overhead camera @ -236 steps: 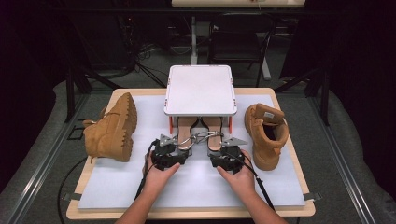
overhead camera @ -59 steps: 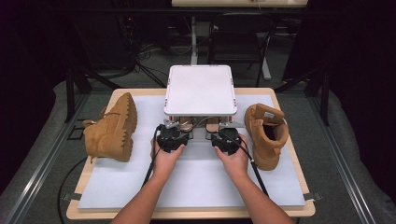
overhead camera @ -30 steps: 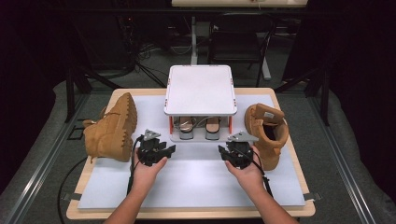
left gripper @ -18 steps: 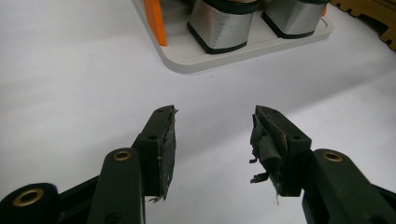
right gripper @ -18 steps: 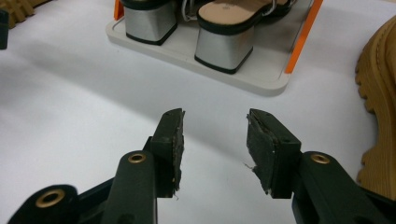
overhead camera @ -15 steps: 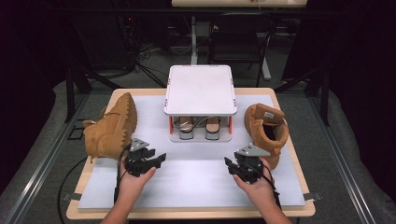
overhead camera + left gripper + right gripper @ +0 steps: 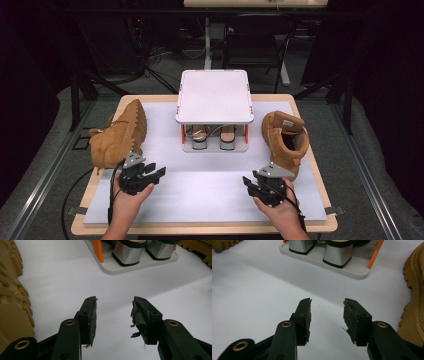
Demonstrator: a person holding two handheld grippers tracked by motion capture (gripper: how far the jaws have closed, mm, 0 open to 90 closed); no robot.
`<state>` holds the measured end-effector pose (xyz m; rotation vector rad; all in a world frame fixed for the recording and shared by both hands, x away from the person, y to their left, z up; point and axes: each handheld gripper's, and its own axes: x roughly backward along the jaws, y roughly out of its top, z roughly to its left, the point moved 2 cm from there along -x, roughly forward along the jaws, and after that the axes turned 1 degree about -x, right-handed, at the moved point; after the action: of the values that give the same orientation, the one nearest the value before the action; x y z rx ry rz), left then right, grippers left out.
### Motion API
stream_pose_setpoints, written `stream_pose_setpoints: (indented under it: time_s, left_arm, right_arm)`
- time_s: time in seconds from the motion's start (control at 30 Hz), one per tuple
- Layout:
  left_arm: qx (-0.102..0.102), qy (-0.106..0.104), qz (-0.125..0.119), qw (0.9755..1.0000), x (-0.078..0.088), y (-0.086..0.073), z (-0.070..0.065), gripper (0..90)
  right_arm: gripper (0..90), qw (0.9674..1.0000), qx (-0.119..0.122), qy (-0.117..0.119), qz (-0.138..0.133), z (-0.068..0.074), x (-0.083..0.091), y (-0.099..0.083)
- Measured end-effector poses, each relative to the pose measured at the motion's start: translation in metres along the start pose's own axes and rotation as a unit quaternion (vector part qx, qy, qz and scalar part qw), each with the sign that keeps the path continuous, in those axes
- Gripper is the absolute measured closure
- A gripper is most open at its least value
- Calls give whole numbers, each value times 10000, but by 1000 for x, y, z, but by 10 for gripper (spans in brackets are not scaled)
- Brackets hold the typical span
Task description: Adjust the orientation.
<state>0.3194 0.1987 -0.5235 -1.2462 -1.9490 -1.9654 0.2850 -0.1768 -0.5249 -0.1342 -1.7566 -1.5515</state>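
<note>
Left gripper (image 7: 159, 172) low over the white table (image 7: 210, 185), near its front left, fingers (image 7: 90, 320) parted at a middling gap with nothing between them; they have just been closing a little. It sits just beside the left boot (image 7: 119, 135), which lies on its side with the ridged sole facing the table's middle. In the left gripper view that sole (image 7: 12, 305) runs up the left edge, close to the near finger but not touching.

Right gripper (image 7: 255, 185) low over the table near its front right, fingers (image 7: 303, 317) likewise parted at a middling gap, empty. The right boot (image 7: 285, 140) stands upright just beyond it, opening up; its sole edge (image 7: 412, 307) shows at the right of the right gripper view, near the finger, apart from it.

Between the boots, at the table's back middle, a small white rack (image 7: 214, 95) with orange posts. A pair of block-heeled shoes (image 7: 214, 137) sits on its lower shelf, silver heels (image 7: 337, 253) toward the grippers.
</note>
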Motion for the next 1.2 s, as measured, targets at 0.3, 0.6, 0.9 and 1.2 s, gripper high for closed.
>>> stream_pose_setpoints:
  time_s: [0.3,0.6,0.9,1.2]
  left_arm:
    - [235,154,-62,9996,15,-6,20,527]
    - [546,401,-193,9975,33,-4,42,519]
    - [661,556,-216,9960,40,-4,56,460]
    - [659,593,-123,9960,45,10,68,417]
  right_arm:
    - [579,9987,-409,129,258,-16,4,-15]
    - [577,9979,-602,99,198,-23,8,-21]
    - [565,9975,-646,146,257,-24,3,-24]
    - [554,9965,-745,214,297,-26,1,-26]
